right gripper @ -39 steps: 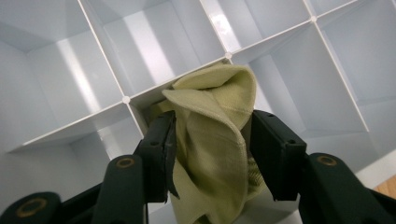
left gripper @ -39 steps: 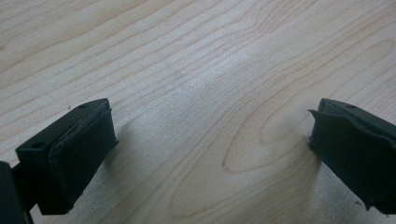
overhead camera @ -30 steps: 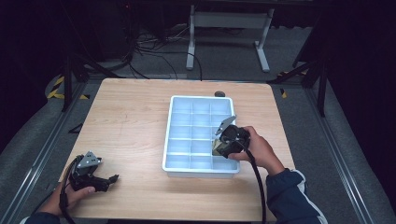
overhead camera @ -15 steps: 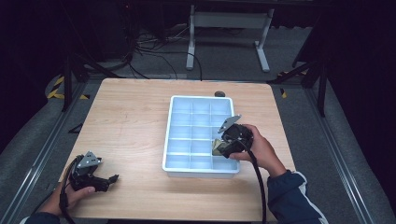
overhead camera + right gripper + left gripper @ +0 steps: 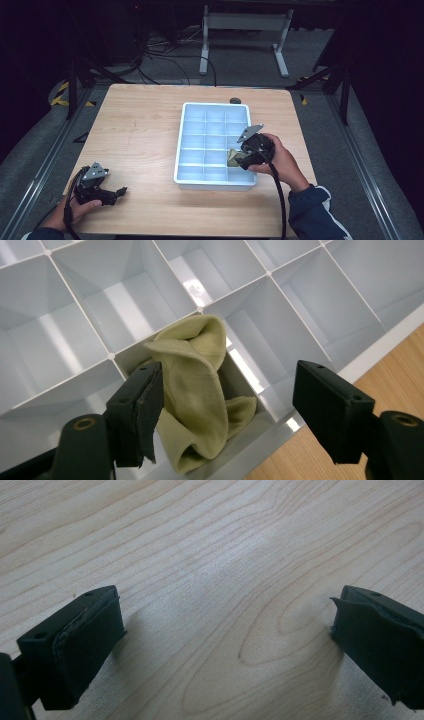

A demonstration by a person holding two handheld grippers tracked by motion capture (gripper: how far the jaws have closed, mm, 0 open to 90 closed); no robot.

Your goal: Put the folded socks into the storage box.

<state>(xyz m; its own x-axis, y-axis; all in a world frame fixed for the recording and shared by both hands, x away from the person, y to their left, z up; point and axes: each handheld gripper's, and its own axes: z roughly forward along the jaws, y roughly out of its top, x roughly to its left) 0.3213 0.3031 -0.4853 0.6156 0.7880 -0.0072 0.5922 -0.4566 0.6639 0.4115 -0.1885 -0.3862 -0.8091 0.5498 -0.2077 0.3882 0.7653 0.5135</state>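
my right gripper (image 5: 227, 405) has its jaws standing wide apart; they have just been opening, and the sock (image 5: 200, 395) sits between them without either pad pressing on it, though the one pad is just beside the cloth. the sock is a pale yellow-green bundle, crumpled and folded over itself, lying in one compartment of the tray (image 5: 320, 377). from the high view that compartment is in the tray's right-hand column, second row from the near edge, and the sock (image 5: 234, 158) pokes up a little above the dividers. the right gripper (image 5: 243, 156) hangs just over that corner of the tray (image 5: 214, 183), my right hand (image 5: 277, 162) around its body, the cable trailing back toward the sleeve.

my left gripper (image 5: 225, 645) also has its jaws wide apart, with nothing between them but bare wood. it rests low on the table (image 5: 210, 555), well to the left of the tray, near the table's front left corner (image 5: 102, 187).

the tray is white, divided into a grid of small compartments, and lies on the table (image 5: 135, 130) right of its middle.
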